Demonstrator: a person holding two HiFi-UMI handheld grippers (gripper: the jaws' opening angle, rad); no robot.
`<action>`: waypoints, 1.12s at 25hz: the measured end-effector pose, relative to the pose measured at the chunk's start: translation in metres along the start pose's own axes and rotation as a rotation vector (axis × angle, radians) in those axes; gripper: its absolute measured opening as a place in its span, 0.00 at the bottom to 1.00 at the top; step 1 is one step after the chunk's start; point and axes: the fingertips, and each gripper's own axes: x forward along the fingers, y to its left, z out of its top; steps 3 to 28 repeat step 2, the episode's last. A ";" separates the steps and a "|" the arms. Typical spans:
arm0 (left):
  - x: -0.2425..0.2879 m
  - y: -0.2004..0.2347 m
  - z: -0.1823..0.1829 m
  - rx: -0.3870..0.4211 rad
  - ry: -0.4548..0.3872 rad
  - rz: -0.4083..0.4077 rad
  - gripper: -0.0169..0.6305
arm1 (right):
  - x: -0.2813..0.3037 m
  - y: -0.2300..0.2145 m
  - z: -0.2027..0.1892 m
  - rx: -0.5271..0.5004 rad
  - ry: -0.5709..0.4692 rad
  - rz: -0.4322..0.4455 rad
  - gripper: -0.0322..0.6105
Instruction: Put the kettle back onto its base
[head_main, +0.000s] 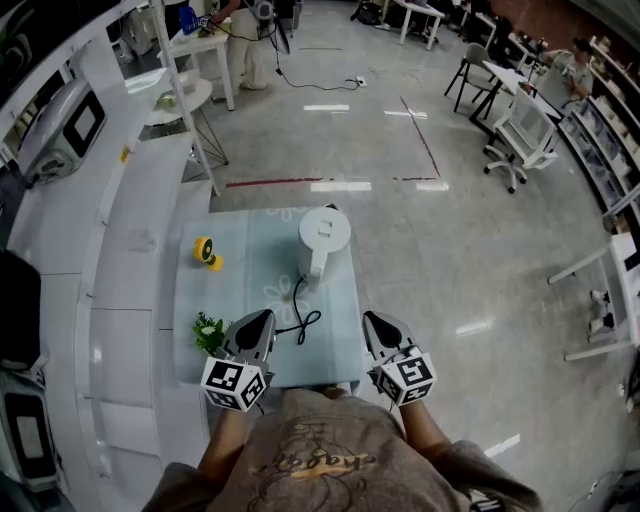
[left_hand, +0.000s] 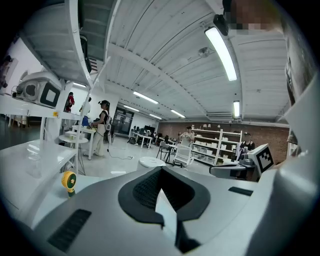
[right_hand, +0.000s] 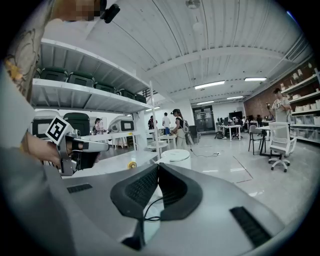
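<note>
A white kettle stands upright near the far middle of the pale glass-topped table. A black cord runs from its foot toward me, and I cannot make out a separate base under it. The kettle's lid shows just past the left gripper and past the right gripper. In the head view the left gripper and the right gripper hover side by side at the table's near edge, well short of the kettle. Both are shut with nothing between their jaws.
A small yellow fan sits left of the kettle, and a green plant sprig lies close to the left gripper. White counters and shelving line the left side. Open floor, chairs and people are beyond the table.
</note>
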 end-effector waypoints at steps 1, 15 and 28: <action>0.001 0.000 0.000 0.000 -0.001 0.001 0.05 | 0.001 -0.001 0.000 0.000 -0.001 0.002 0.05; 0.002 0.001 0.001 0.000 -0.002 0.002 0.06 | 0.002 -0.001 0.001 0.001 -0.001 0.005 0.05; 0.002 0.001 0.001 0.000 -0.002 0.002 0.06 | 0.002 -0.001 0.001 0.001 -0.001 0.005 0.05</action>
